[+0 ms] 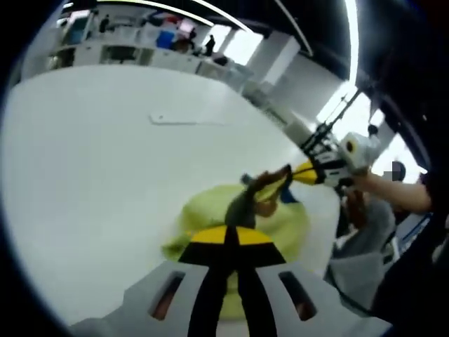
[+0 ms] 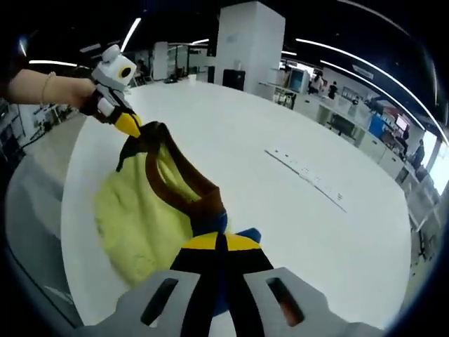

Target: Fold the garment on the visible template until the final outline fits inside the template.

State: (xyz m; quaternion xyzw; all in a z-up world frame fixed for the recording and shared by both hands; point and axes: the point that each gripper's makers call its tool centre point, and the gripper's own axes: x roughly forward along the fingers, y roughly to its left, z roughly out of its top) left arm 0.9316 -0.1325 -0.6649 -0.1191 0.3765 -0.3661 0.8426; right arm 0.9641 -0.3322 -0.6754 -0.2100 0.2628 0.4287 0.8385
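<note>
The garment [image 1: 280, 217], yellow-green with a dark brown trimmed edge, lies bunched near the edge of the white table [image 1: 105, 161], at about 5 o'clock in the left gripper view. Its brown edge is lifted off the table and stretched taut between the two grippers, so its long axis runs along that line, from 6 o'clock up toward 2 o'clock in this view. The left gripper [image 1: 235, 235] has its fingers clenched on one end of the brown edge; the right gripper [image 1: 291, 172], held by a hand [image 1: 375, 184], pinches the other end.

In the right gripper view the garment [image 2: 133, 210] hangs at 8 o'clock, its brown edge running from 6 o'clock toward 10 o'clock. The right gripper [image 2: 219, 242] is clamped on the brown edge, with blue fabric just beside it. The left gripper [image 2: 130, 126] grips the far end. A thin pale strip [image 2: 309, 179] lies on the table [image 2: 280, 232] at 3 o'clock, well apart from the garment.
</note>
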